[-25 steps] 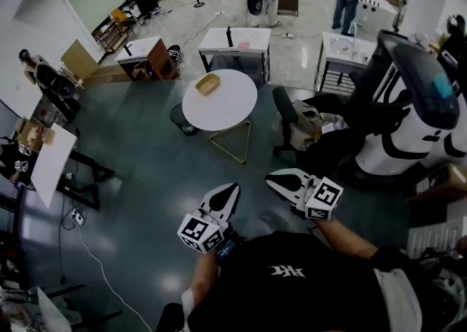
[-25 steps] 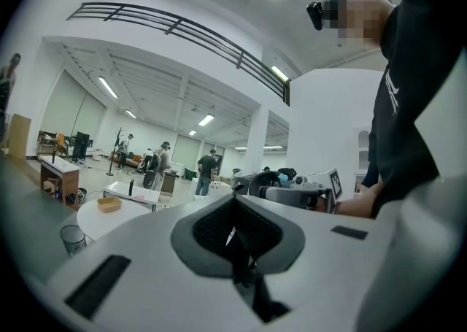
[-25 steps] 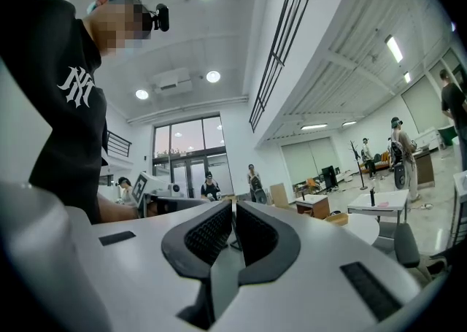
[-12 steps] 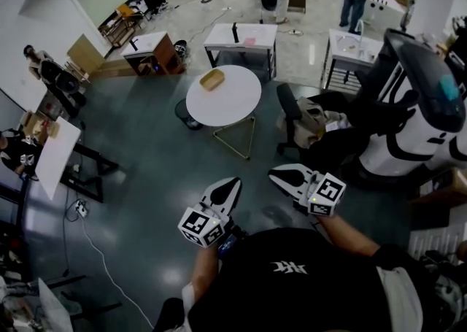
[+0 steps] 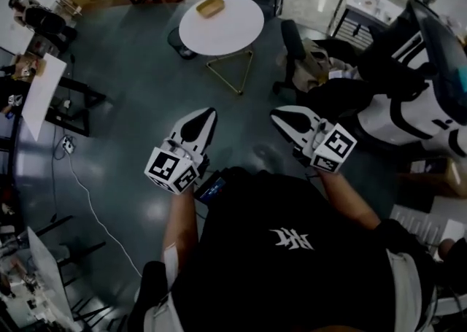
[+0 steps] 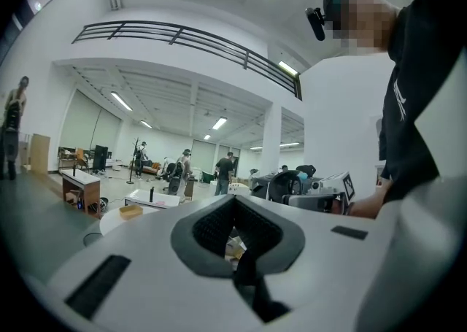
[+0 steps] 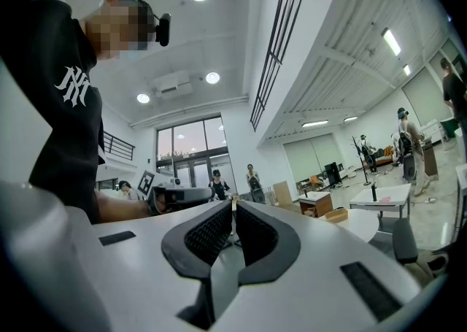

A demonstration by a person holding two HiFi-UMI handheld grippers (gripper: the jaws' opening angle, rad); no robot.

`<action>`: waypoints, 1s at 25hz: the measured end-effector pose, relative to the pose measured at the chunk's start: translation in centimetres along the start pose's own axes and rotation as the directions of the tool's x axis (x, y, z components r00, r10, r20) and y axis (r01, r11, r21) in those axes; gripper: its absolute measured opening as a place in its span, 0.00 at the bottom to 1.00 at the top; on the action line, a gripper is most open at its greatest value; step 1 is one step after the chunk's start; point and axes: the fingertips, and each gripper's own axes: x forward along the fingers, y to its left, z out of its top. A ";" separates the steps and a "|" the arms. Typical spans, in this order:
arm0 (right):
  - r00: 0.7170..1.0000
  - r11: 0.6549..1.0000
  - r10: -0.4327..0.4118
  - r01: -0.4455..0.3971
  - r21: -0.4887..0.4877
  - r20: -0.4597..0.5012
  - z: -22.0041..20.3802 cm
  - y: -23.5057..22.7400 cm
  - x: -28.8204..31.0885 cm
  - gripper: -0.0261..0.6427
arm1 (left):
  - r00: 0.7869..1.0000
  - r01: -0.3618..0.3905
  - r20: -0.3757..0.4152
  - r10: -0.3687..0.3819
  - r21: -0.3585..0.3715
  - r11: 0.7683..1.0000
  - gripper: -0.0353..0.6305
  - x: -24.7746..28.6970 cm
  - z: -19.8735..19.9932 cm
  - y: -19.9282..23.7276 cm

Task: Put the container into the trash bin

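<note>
At waist height in front of me, my left tool [image 5: 208, 114] is pressed fully together with nothing between its ribbed black pads. My right tool [image 5: 277, 114] is drawn together at the tips as well, and it is empty too. Both point level over the glossy dark grey floor [image 5: 124, 141], side by side but not touching.

Well beyond them stands the round white table [image 5: 233, 31] on its thin gold wire legs. The tan rectangular container [image 5: 210, 6] lies on the table's far left part, far from either tool. The dark round trash bin [image 5: 178, 40] sits on the floor just beside the table's left edge. A black office chair [image 5: 292, 44] stands to the right of the table, and a large white-and-black machine [image 5: 408, 115] is further right.
</note>
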 end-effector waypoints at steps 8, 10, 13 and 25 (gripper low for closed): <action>1.000 0.999 0.025 -0.025 0.019 -0.013 -0.6 -1.1 1.2 0.10 | 1.000 -0.019 -0.016 0.019 -0.021 1.000 0.06 0.5 -1.0 1.1; 1.000 0.999 0.023 -0.022 0.023 -0.016 -0.7 -1.7 1.8 0.10 | 1.000 -0.017 -0.018 0.016 -0.027 1.000 0.06 0.9 -1.3 1.9; 1.000 0.999 0.014 -0.014 0.031 -0.023 -0.8 -3.1 2.8 0.10 | 1.000 -0.012 -0.015 0.012 -0.035 0.999 0.06 1.8 -1.4 3.4; 0.997 0.999 0.020 -0.017 0.046 -0.078 -0.8 -10.0 11.0 0.10 | 1.000 -0.019 0.003 0.019 -0.073 0.997 0.06 5.8 -0.4 13.4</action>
